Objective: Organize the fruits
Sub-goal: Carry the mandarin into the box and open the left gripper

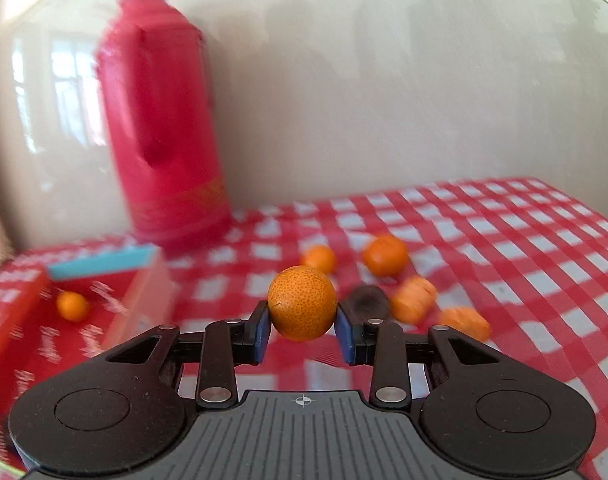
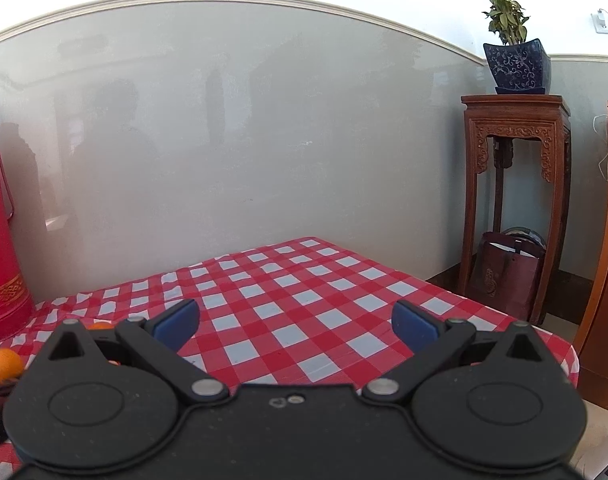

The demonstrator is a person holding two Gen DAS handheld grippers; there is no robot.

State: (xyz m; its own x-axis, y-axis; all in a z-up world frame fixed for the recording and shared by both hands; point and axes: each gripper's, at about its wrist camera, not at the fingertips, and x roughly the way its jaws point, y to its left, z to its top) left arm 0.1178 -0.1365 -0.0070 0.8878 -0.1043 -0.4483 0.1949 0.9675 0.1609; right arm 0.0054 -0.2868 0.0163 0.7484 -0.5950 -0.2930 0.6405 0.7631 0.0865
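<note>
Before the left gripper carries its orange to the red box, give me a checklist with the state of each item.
1. Grip on the orange: left gripper has a pad on each side of it, lifted off the cloth. Ok.
2. Red box open, one small orange inside with room beside it. Ok.
3. Red thermos stands upright behind the box, close to the path. Cannot tell the clearance; picture is blurred.
4. Right gripper open and holding nothing, over the checked cloth. Ok.
5. Loose oranges remain on the cloth. Not ok yet.
</note>
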